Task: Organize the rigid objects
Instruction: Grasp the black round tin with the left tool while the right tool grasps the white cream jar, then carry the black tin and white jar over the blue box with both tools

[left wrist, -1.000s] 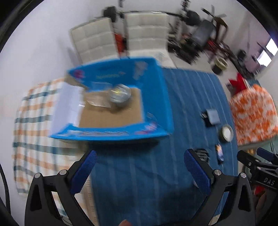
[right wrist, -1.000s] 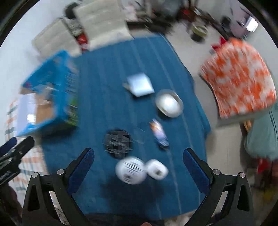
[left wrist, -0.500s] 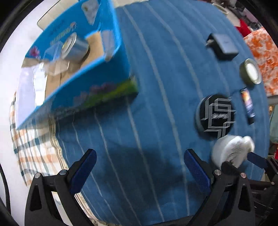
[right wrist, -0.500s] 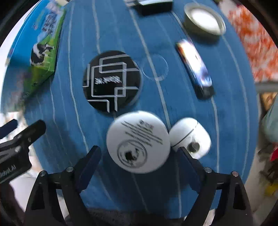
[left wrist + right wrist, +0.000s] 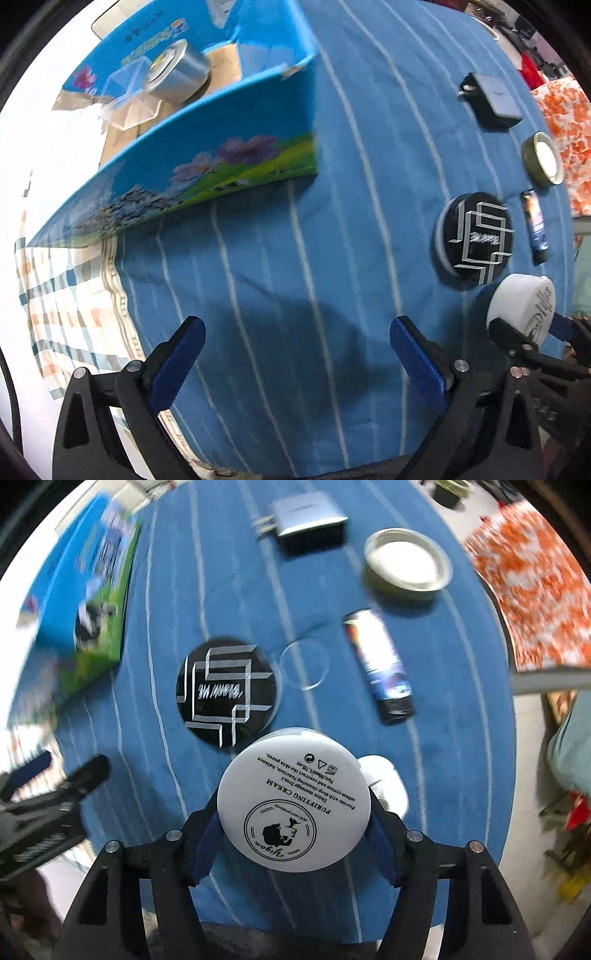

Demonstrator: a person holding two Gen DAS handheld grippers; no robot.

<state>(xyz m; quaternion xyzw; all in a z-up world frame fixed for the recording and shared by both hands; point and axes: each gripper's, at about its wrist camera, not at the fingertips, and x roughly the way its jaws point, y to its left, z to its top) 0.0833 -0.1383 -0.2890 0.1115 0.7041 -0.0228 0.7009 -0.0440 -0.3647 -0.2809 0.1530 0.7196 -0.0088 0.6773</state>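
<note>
My right gripper [image 5: 293, 834] is shut on a round white cream jar [image 5: 293, 799], its blue pads against both sides; the jar also shows in the left wrist view [image 5: 522, 314]. My left gripper [image 5: 295, 354] is open and empty above the blue striped cloth [image 5: 280, 258]. A blue cardboard box [image 5: 207, 155] at the upper left holds a silver tin [image 5: 177, 74] and a clear plastic case [image 5: 127, 96]. On the cloth lie a black round tin [image 5: 226, 690], a small dark tube [image 5: 380, 664], a metal lid [image 5: 406, 563], a grey charger [image 5: 306, 515] and a clear disc [image 5: 304, 664].
A small white round object [image 5: 386, 786] sits right behind the jar. A checked cloth [image 5: 66, 295] covers the table's left part. An orange patterned cushion [image 5: 532, 590] lies past the table's right edge. The table's near edge is right below both grippers.
My right gripper has moved in and closed on the white cream jar. My left gripper has come lower and nearer the cloth, still open.
</note>
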